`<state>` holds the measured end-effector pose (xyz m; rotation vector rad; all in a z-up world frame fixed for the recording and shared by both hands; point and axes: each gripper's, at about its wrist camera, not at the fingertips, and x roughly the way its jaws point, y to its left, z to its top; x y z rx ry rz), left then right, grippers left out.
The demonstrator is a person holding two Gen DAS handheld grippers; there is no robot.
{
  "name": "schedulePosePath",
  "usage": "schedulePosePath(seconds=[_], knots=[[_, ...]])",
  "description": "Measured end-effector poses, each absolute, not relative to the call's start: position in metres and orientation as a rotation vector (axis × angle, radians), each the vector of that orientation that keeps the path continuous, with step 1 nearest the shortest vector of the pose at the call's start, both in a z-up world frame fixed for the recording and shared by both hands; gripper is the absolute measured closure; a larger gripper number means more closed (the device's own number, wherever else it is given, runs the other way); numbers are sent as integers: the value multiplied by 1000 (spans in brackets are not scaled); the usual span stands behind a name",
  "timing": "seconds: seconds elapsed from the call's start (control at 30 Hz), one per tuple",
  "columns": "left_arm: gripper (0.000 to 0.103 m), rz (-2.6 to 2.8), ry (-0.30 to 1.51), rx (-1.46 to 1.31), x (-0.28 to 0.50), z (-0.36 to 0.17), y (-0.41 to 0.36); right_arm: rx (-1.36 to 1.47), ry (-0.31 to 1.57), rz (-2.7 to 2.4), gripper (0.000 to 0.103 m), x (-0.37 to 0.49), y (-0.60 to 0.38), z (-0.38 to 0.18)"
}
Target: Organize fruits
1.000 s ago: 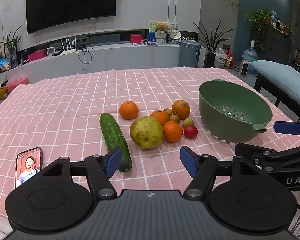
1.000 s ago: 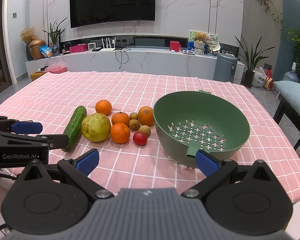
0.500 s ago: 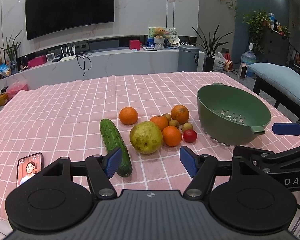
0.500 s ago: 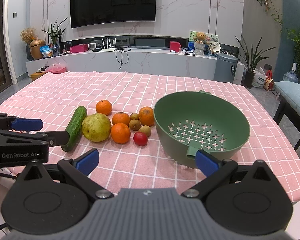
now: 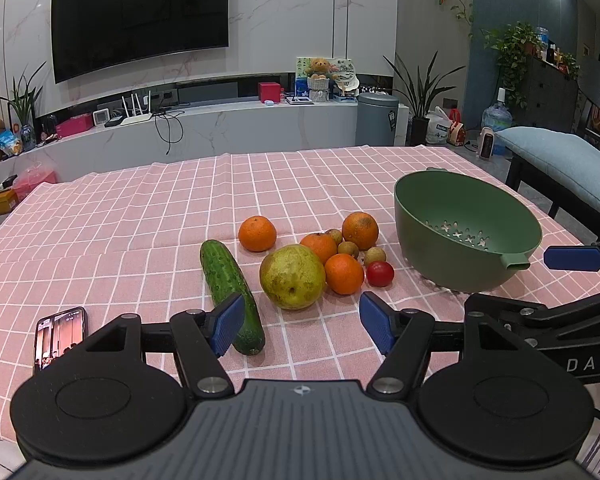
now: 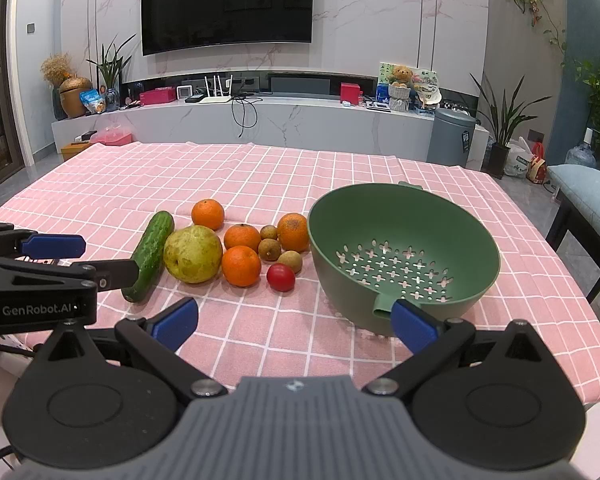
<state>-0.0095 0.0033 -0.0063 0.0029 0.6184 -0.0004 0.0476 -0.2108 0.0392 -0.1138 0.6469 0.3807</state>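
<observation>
Left wrist view: the left gripper gapes wide, empty, above bare cloth. The cucumber lies just behind its left pad; pear, oranges and tomato cluster ahead, colander to the right, phone near the table's front edge.

Right wrist view: the right gripper is wide open, empty; the colander's rim sits behind its right pad, the fruit left of the colander.

The left gripper's blue pad covers part of the cucumber — the phone screen's content stays too small to read.
</observation>
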Motion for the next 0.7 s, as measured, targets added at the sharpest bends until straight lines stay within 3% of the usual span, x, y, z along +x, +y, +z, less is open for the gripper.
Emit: schedulePosePath(seconds=[0.43, 0.7], knots=[[25, -35, 647, -22, -3, 0, 8, -128, 645, 389, 4, 50, -207, 41], [47, -41, 707, -113, 24, 12, 41, -114, 643, 493, 5, 67, -192, 46]])
